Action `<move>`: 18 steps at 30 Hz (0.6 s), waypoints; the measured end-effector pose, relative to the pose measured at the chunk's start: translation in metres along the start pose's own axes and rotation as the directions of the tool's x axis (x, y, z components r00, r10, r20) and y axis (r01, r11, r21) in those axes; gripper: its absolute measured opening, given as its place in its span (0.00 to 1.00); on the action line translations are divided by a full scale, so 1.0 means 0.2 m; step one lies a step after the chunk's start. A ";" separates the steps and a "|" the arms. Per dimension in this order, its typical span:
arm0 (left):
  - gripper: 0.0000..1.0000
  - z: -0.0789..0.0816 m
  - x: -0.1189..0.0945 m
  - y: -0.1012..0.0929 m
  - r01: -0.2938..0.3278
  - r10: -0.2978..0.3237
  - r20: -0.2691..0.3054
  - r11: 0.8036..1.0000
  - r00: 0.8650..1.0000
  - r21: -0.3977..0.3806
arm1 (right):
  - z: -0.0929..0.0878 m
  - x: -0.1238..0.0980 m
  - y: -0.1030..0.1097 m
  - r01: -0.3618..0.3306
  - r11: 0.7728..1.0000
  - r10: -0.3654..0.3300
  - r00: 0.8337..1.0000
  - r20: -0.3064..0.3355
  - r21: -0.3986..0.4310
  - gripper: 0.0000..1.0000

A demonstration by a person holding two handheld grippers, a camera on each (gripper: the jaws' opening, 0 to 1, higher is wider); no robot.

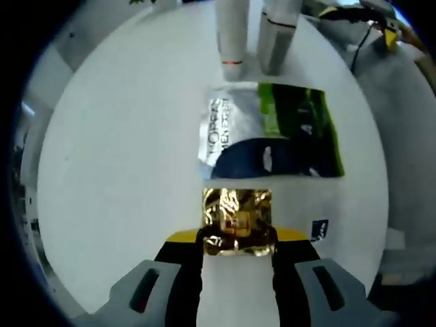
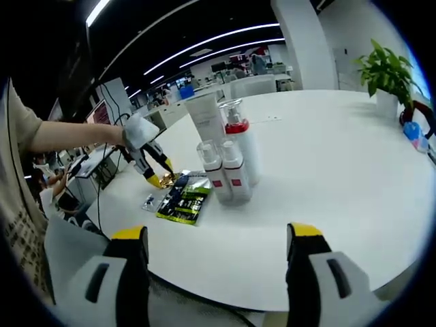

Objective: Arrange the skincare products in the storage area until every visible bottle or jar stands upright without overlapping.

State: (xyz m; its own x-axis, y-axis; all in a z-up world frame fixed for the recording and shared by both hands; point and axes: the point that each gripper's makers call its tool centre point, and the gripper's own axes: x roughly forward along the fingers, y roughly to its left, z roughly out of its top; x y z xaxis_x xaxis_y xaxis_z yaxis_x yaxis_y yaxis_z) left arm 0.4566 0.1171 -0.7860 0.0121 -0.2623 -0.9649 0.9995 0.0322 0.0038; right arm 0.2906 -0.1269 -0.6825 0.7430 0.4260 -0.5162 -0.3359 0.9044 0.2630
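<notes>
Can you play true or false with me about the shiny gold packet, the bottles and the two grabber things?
1. The left gripper has its jaws shut on the gold packet. True.
2. The right gripper is carrying a bottle. False: its jaws stand open with nothing between them, apart from the bottles.
3. The bottles with clear caps are lying on their sides. False: they stand upright on the white table.
4. The green and silver sachet lies flat on the table, just beyond the gold packet. True.
5. A potted plant stands at the far edge of the table. True.
</notes>
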 end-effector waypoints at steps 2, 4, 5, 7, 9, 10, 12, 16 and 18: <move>0.36 0.00 0.00 0.00 -0.001 0.001 0.000 1.000 1.000 0.000 | 0.00 0.00 0.00 0.000 1.000 0.000 1.000 0.001 0.000 0.84; 0.36 0.00 0.00 0.00 -0.001 0.001 0.000 1.000 1.000 -0.001 | 0.00 0.00 0.00 0.000 1.000 0.000 1.000 0.000 -0.002 0.84; 0.37 0.00 0.00 0.00 -0.002 0.002 0.000 1.000 1.000 -0.002 | 0.00 0.00 0.00 0.000 1.000 0.000 1.000 0.000 -0.002 0.84; 0.38 0.00 0.00 0.01 -0.009 0.009 -0.001 1.000 1.000 -0.006 | 0.00 0.00 0.00 0.001 1.000 -0.001 1.000 0.002 -0.001 0.84; 0.38 0.00 -0.01 0.01 -0.017 0.017 0.002 1.000 1.000 -0.006 | 0.00 0.00 0.00 0.001 1.000 -0.001 1.000 0.003 -0.001 0.84; 0.38 0.01 -0.01 0.01 -0.018 0.018 0.003 1.000 1.000 -0.007 | 0.00 0.00 0.00 0.001 1.000 -0.001 1.000 0.004 -0.002 0.84; 0.39 0.01 -0.02 0.02 -0.024 0.024 0.010 1.000 1.000 -0.009 | 0.00 0.00 0.00 0.001 1.000 -0.001 1.000 0.005 -0.003 0.84; 0.42 0.03 -0.05 0.03 -0.040 0.041 0.032 0.999 0.999 -0.029 | 0.01 0.00 0.00 0.000 1.000 0.000 1.000 0.007 -0.005 0.84; 0.42 0.03 -0.07 0.03 -0.048 0.049 0.038 0.998 0.998 -0.037 | 0.01 0.00 0.00 -0.002 1.000 0.002 1.000 0.009 -0.008 0.84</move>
State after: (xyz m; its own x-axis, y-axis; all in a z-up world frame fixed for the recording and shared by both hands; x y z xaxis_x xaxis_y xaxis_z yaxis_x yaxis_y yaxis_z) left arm 0.4619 0.1156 -0.7714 0.0621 -0.2966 -0.9530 0.9960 0.0800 0.0401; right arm 0.2910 -0.1266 -0.6809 0.7471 0.4279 -0.5086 -0.3425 0.9036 0.2572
